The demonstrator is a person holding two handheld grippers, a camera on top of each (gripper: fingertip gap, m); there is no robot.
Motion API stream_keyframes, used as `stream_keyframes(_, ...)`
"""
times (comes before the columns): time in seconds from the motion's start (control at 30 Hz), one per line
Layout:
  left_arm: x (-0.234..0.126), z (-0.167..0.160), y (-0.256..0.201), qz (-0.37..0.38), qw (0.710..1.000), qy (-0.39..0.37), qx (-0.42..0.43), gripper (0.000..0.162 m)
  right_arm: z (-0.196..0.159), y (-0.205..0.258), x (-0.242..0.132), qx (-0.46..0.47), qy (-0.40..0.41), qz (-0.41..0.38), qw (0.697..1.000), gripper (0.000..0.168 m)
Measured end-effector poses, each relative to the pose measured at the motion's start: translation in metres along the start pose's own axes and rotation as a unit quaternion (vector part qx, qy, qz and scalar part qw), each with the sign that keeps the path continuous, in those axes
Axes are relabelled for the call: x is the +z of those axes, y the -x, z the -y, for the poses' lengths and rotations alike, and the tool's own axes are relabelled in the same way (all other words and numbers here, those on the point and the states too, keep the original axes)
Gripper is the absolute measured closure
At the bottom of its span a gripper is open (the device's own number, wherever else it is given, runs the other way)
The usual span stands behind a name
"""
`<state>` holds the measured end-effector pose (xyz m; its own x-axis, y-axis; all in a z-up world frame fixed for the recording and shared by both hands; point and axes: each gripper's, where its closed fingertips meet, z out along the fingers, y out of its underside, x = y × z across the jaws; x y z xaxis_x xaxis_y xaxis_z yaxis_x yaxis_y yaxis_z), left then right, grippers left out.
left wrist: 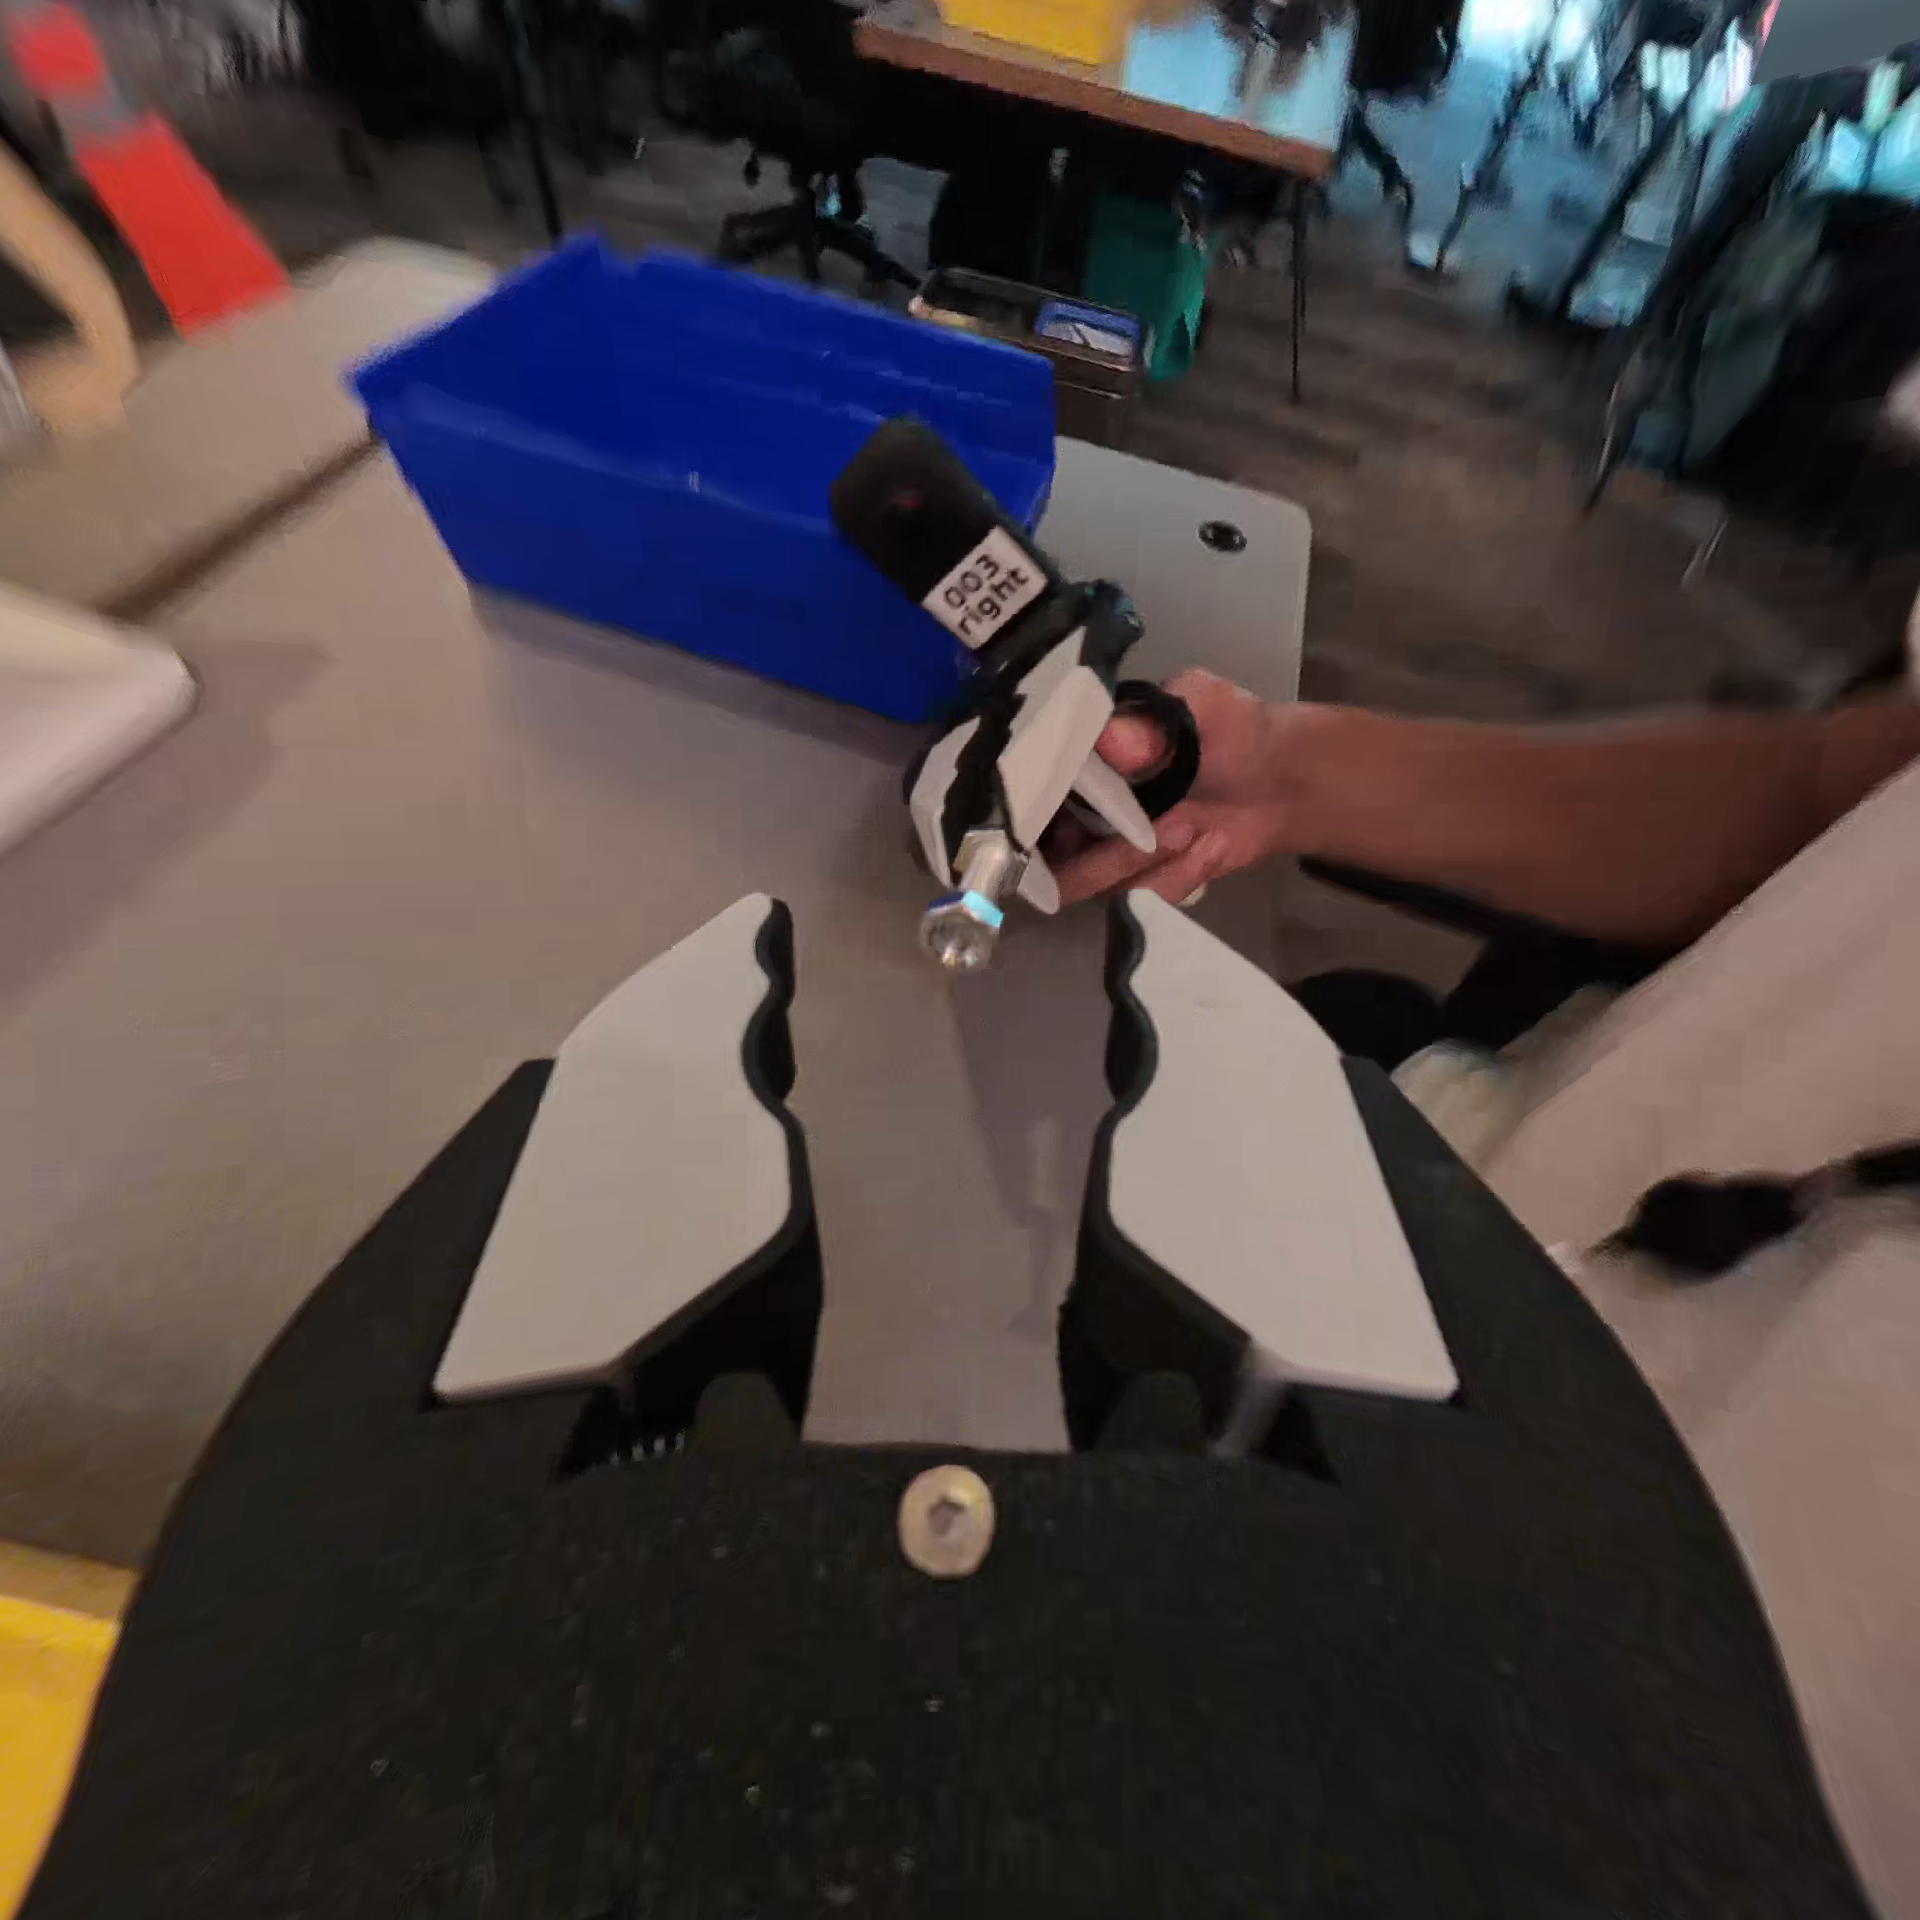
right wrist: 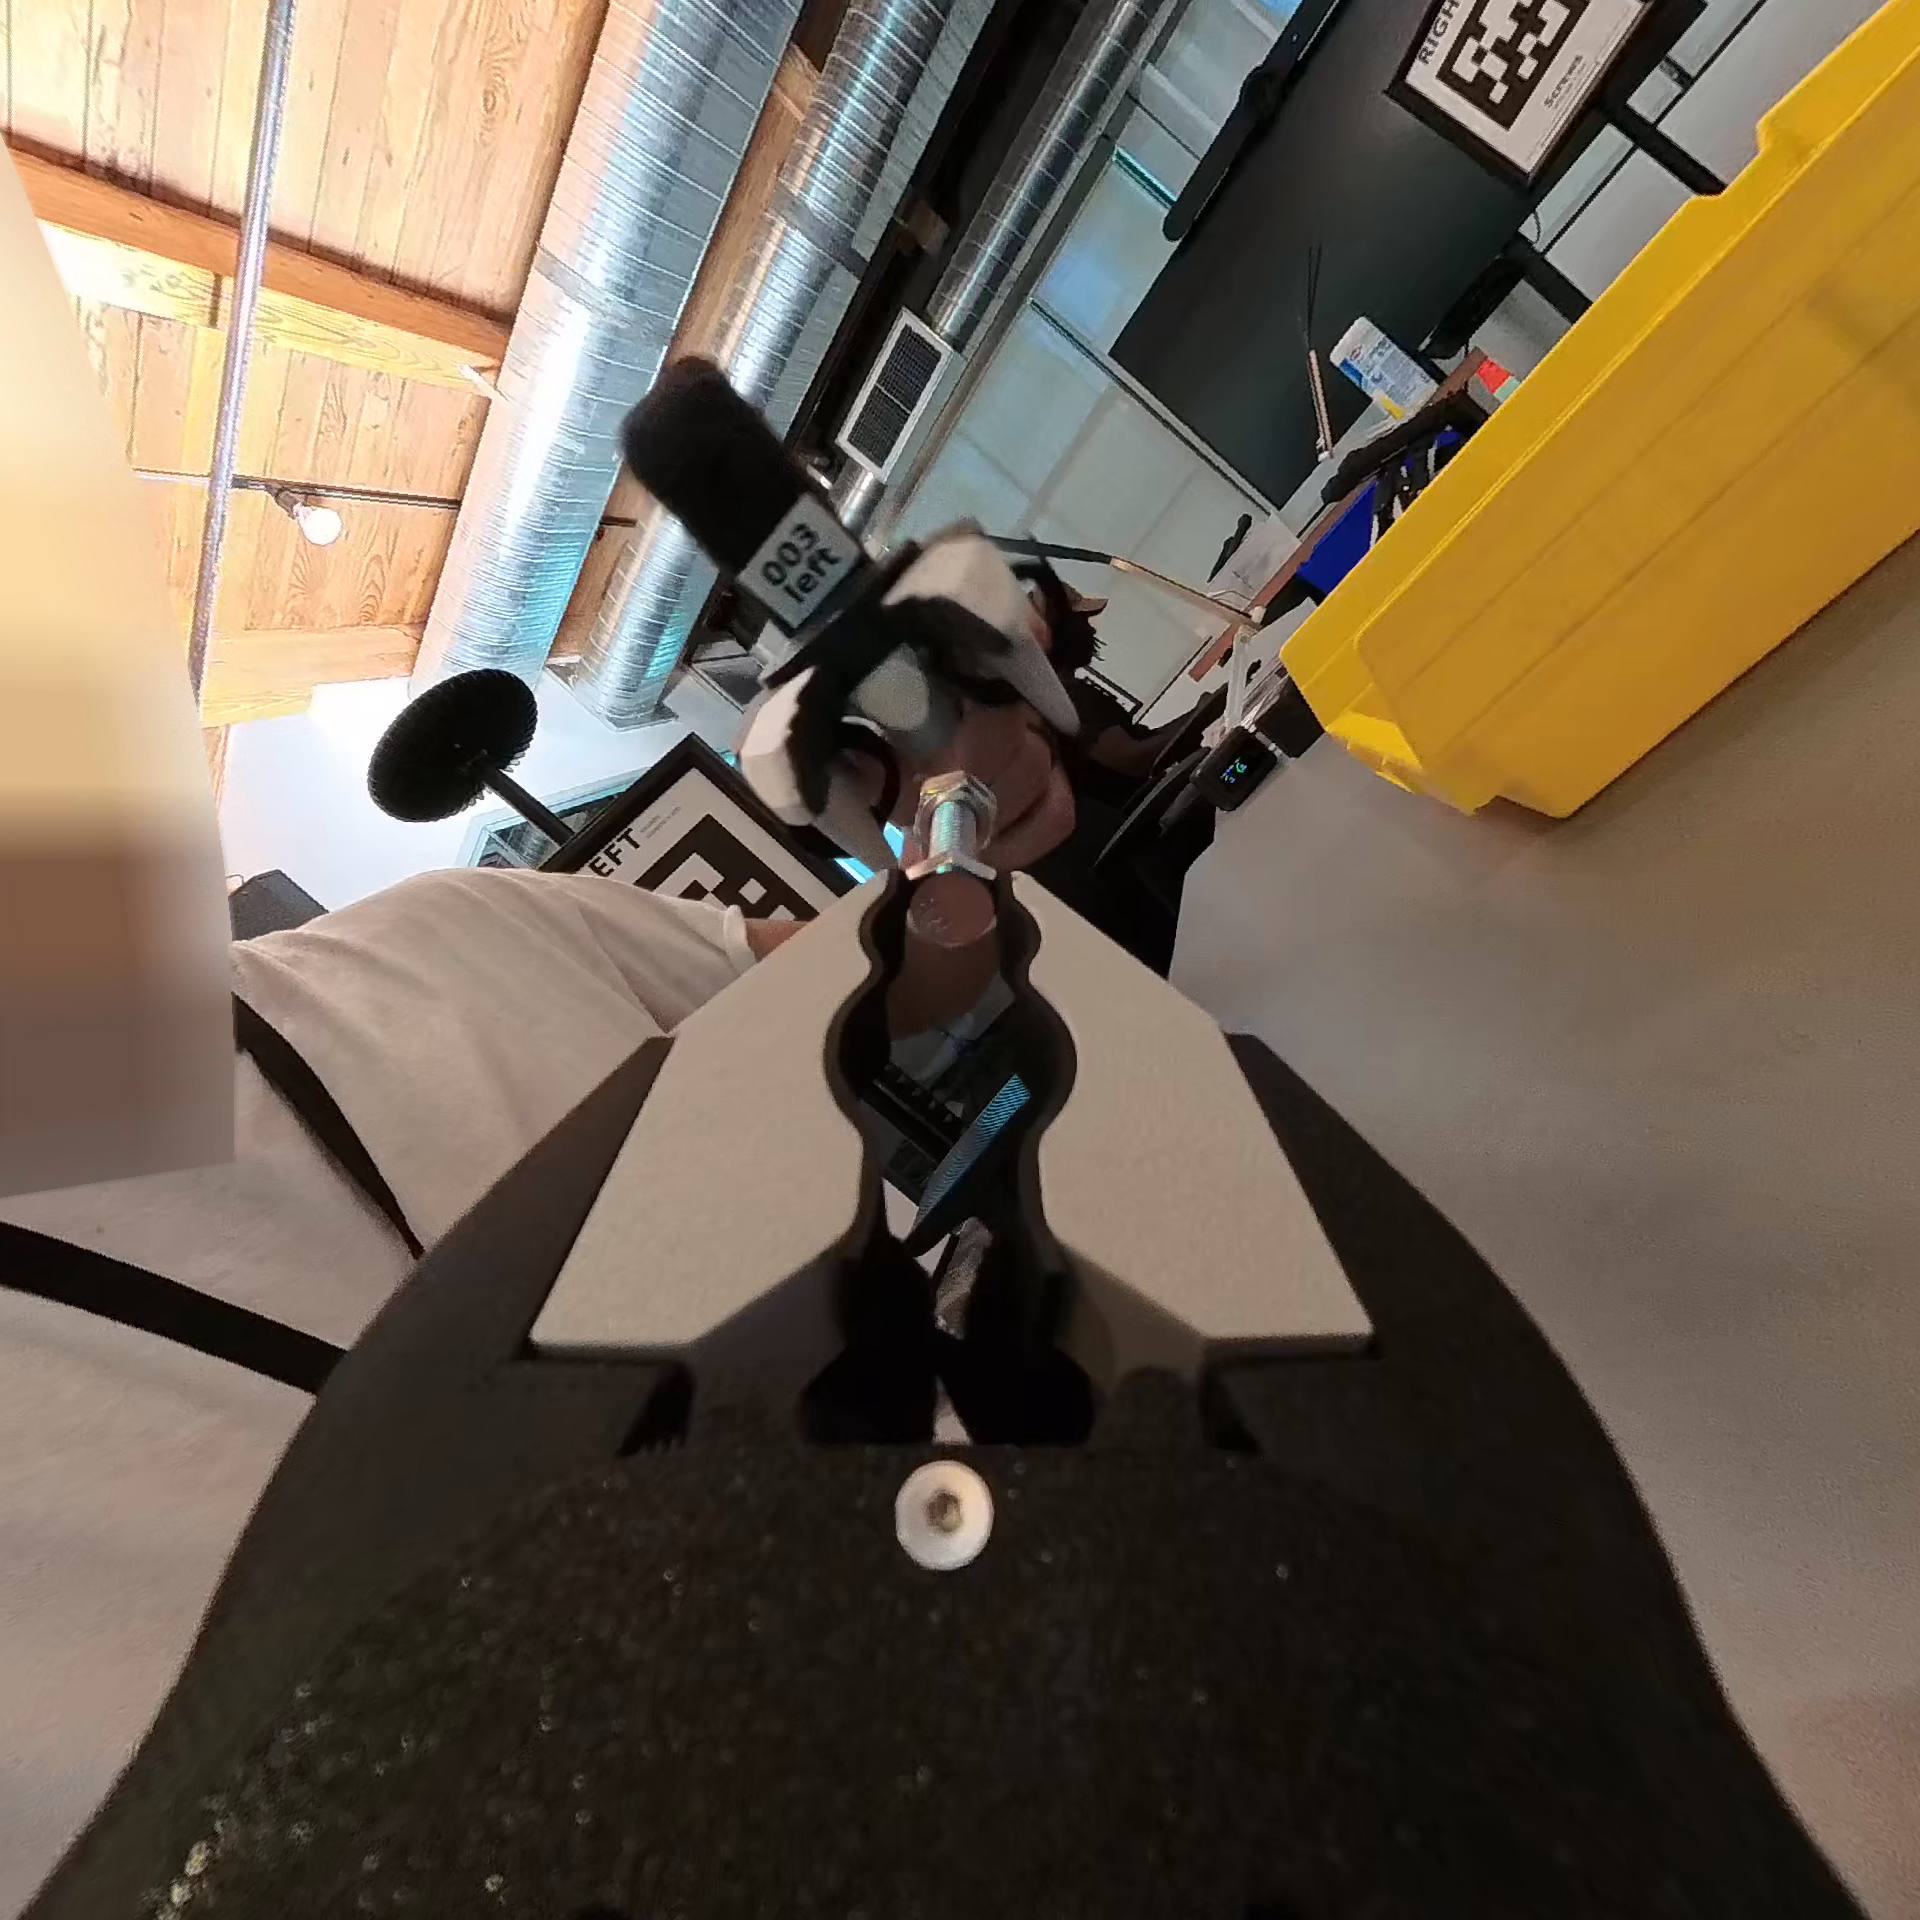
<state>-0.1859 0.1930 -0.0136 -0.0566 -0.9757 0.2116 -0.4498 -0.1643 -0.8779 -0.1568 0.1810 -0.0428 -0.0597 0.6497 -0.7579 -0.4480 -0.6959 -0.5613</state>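
My right gripper (right wrist: 948, 899) is shut on the hex head of a silver bolt (right wrist: 951, 920). The threaded shaft points away from it and carries a hex nut (right wrist: 956, 800) near its far end. In the left wrist view the right gripper (left wrist: 992, 868) is held by a hand (left wrist: 1195, 810) above the grey table, with the nut (left wrist: 961, 928) pointing at me. My left gripper (left wrist: 951, 925) is open, and the nut sits level with its fingertips, between them and touching neither. The left gripper (right wrist: 904, 717) also shows in the right wrist view, just behind the nut.
A blue bin (left wrist: 707, 499) stands on the grey table (left wrist: 416, 935) behind the grippers. A yellow bin (right wrist: 1610, 520) stands on the table to the right in the right wrist view. A person's forearm (left wrist: 1558, 810) and light-coloured clothing (left wrist: 1714, 1039) lie at the right.
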Motion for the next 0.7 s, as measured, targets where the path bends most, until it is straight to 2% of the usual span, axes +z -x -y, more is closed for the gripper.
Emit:
stream_keyframes(0.07,0.007,-0.014,0.01,0.014,0.988,0.016,-0.151,0.111,-0.001,-0.001,0.001,-0.001,0.003,-0.003,1.0,0.153)
stream_keyframes(0.13,0.012,-0.021,0.008,-0.012,0.962,0.005,-0.273,0.128,-0.001,-0.002,0.001,-0.001,0.004,-0.005,1.0,0.152)
stream_keyframes(0.23,0.011,-0.019,0.002,-0.073,0.923,-0.045,-0.375,0.117,-0.002,-0.003,0.0,-0.001,0.006,-0.008,1.0,0.152)
stream_keyframes(0.47,0.017,-0.027,0.0,-0.081,0.896,-0.037,-0.435,0.118,-0.006,-0.006,0.003,-0.004,0.017,-0.019,1.0,0.152)
stream_keyframes(0.57,0.021,-0.032,0.0,-0.066,0.903,-0.015,-0.424,0.126,-0.008,-0.007,0.004,-0.007,0.022,-0.023,0.999,0.153)
stream_keyframes(0.67,0.021,-0.031,-0.003,-0.083,0.904,-0.007,-0.419,0.145,-0.01,-0.01,0.004,-0.008,0.029,-0.035,0.999,0.153)
stream_keyframes(0.7,0.021,-0.031,-0.004,-0.088,0.909,-0.002,-0.408,0.145,-0.01,-0.01,0.004,-0.006,0.028,-0.033,0.999,0.153)
